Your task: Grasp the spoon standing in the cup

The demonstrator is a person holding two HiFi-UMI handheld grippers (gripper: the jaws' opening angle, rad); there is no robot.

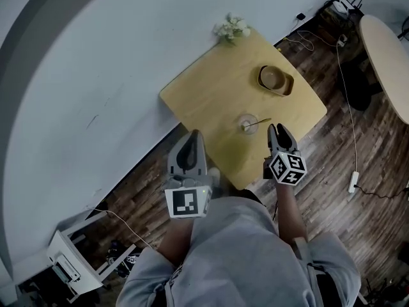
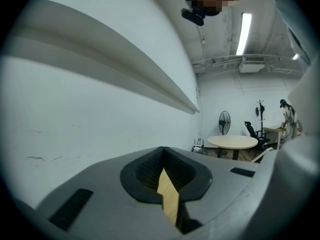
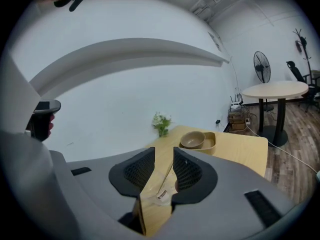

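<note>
A clear glass cup (image 1: pixel 247 125) stands near the front right of the square wooden table (image 1: pixel 204 94). A thin spoon (image 1: pixel 259 123) leans in it, its handle pointing right. My right gripper (image 1: pixel 275 130) hovers just right of the cup, its jaws open and empty, close to the handle's end. In the right gripper view the open jaws (image 3: pixel 164 151) frame the cup (image 3: pixel 161 191) and spoon (image 3: pixel 166 177) beyond them. My left gripper (image 1: pixel 193 137) hangs over the table's near left edge with its jaws shut on nothing (image 2: pixel 162 154).
A tan bowl in a matching tray (image 1: pixel 275 80) sits at the table's far right. A small flower bunch (image 1: pixel 231 28) stands at the corner by the white wall. A round table (image 1: pixel 390 62), cables and a power strip (image 1: pixel 353 181) occupy the wooden floor to the right.
</note>
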